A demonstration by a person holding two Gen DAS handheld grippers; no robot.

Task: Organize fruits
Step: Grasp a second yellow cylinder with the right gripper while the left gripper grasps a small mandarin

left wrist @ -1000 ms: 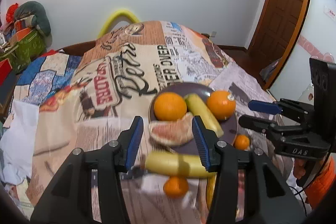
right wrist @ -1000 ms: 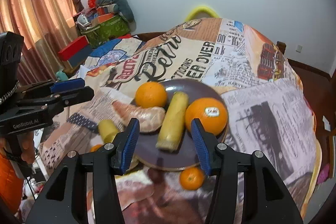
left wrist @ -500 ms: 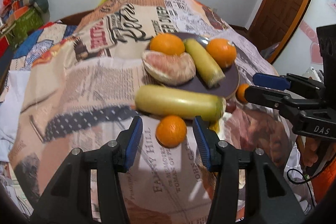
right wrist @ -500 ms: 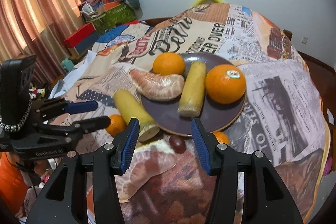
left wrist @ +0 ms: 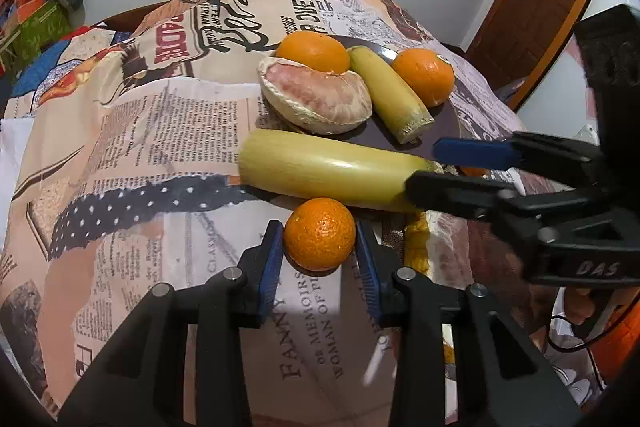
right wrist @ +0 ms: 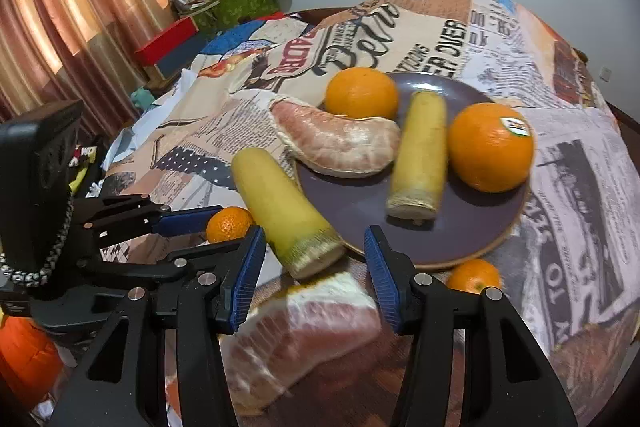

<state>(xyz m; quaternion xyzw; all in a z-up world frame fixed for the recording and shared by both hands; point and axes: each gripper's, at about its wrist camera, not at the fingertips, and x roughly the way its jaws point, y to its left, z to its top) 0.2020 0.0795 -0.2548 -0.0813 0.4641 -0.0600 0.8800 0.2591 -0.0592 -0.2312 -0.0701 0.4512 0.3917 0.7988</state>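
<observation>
Printed words cover the newspaper-pattern tablecloth [left wrist: 168,131]: "FANNY" and "MEMOIRS OF", "WOMAN OF" run sideways at the bottom centre of the left wrist view, with "CLASS" just above. Near the top, a large script word and "OVER" appear, the latter also legible at upper right of the right wrist view. The right gripper [left wrist: 468,167], at the right of the left wrist view, bears the letters "DAS". A small sticker [right wrist: 516,126] sits on one orange [right wrist: 490,147], its text unreadable.
</observation>
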